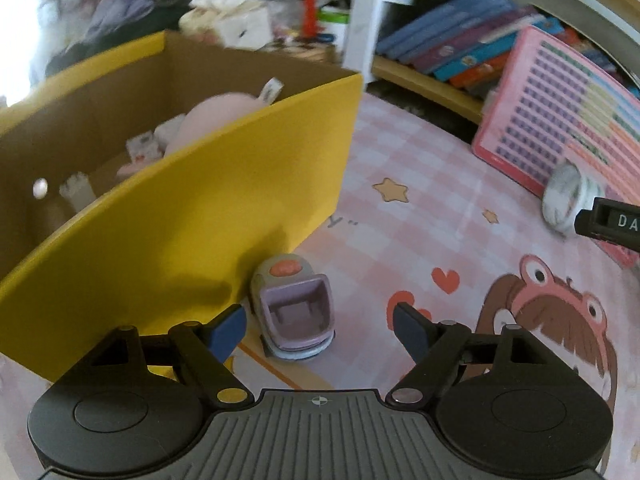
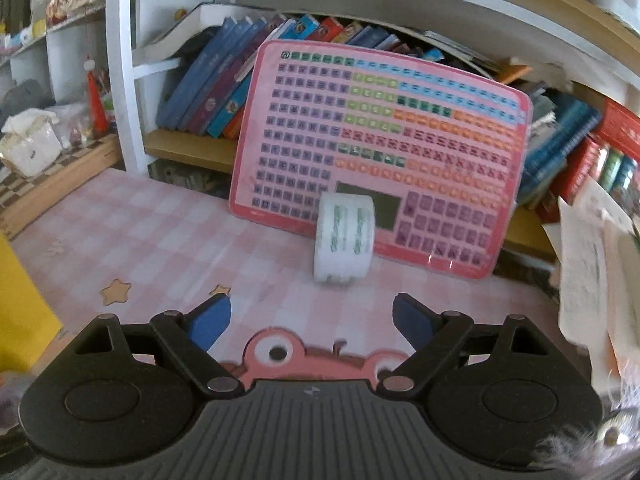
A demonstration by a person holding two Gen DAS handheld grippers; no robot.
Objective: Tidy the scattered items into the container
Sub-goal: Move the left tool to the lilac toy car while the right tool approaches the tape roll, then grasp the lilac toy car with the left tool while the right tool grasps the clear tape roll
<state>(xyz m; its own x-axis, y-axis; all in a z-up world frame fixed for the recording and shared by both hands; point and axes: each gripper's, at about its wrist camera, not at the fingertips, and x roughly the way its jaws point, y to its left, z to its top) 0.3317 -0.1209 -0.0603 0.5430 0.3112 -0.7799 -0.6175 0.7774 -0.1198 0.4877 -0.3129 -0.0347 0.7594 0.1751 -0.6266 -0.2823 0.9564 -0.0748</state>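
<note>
A yellow cardboard box [image 1: 224,184] stands on the pink mat, holding a pink plush toy [image 1: 216,116] and small white items. A small purple-and-grey toy [image 1: 292,308] with an orange button lies on the mat against the box's near wall. My left gripper [image 1: 320,330] is open and empty, just short of that toy. A white tape roll [image 2: 346,238] stands on edge against a pink keyboard board [image 2: 400,152]. My right gripper [image 2: 312,324] is open and empty, a short way in front of the roll. The roll also shows in the left wrist view [image 1: 568,200].
A low shelf of books [image 2: 224,84] runs behind the board. A white shelf post [image 1: 368,20] stands beside the box. Clutter and a tissue pack [image 1: 228,20] lie behind the box. Papers [image 2: 592,264] and a furry thing [image 2: 592,448] sit at the right. The box edge [image 2: 20,292] is at left.
</note>
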